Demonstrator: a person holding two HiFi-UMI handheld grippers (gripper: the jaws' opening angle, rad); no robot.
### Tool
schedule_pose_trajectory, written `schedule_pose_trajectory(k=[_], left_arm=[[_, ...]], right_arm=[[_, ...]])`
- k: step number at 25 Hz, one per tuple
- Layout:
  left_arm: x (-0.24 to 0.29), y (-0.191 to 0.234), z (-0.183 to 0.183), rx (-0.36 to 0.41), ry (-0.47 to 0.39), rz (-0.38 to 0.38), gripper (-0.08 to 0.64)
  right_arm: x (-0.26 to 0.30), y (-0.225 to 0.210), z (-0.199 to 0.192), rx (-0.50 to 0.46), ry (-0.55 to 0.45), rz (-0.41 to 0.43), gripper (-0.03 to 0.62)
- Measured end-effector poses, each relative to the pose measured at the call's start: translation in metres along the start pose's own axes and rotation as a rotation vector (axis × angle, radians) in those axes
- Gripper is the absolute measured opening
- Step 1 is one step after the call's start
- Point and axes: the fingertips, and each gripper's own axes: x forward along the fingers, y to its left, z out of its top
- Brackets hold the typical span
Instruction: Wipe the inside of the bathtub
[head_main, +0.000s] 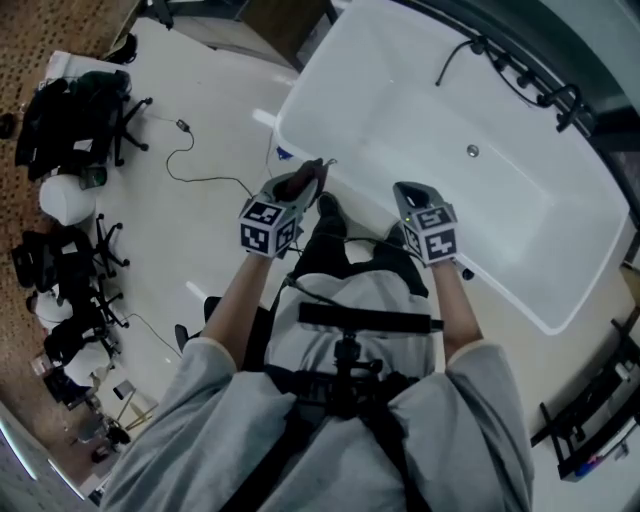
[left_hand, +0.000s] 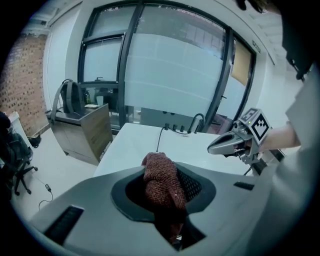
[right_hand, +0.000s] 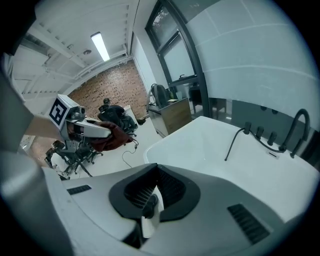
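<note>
The white bathtub (head_main: 450, 120) lies ahead of me, with its drain (head_main: 472, 151) near the middle and black taps (head_main: 525, 78) on the far rim. My left gripper (head_main: 312, 172) hovers over the tub's near left corner, shut on a dark red knitted cloth (left_hand: 162, 180) that bunches up between its jaws. My right gripper (head_main: 408, 190) is held level beside it above the near rim, jaws together with nothing in them. From the left gripper view the right gripper (left_hand: 232, 142) shows at the right. The right gripper view shows the left gripper (right_hand: 92, 131) with the cloth (right_hand: 114, 137) hanging from it.
Black office chairs (head_main: 85, 120) and a loose cable (head_main: 200, 175) are on the white floor to the left. A wooden cabinet (left_hand: 82, 132) stands by the tub's far end. A black rack (head_main: 600, 420) is at the lower right. A glass wall (left_hand: 175, 65) runs behind the tub.
</note>
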Motion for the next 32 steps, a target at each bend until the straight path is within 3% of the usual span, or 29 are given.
schedule_pose_trajectory(k=[8, 13, 18, 22, 25, 32], left_arm=[[0.048, 0.049, -0.016, 0.076, 0.126, -0.106, 0.101], [0.087, 0.077, -0.035, 0.127, 0.250, -0.145, 0.100], [0.136, 0.111, -0.062, 0.154, 0.339, -0.165, 0.100], [0.178, 0.128, -0.082, 0.143, 0.400, -0.184, 0.100], [0.211, 0.136, -0.100, 0.157, 0.443, -0.205, 0.100], [0.245, 0.140, -0.153, 0.204, 0.636, -0.229, 0.100]], right_arm=[[0.058, 0.017, 0.023, -0.024, 0.024, -0.030, 0.006], [0.095, 0.016, 0.024, 0.032, 0.033, -0.048, 0.006], [0.138, -0.002, 0.001, 0.074, 0.063, -0.067, 0.006], [0.179, -0.014, -0.026, 0.101, 0.086, -0.035, 0.006], [0.214, -0.026, -0.043, 0.076, 0.108, -0.011, 0.006], [0.255, -0.058, -0.070, 0.049, 0.133, -0.001, 0.006]])
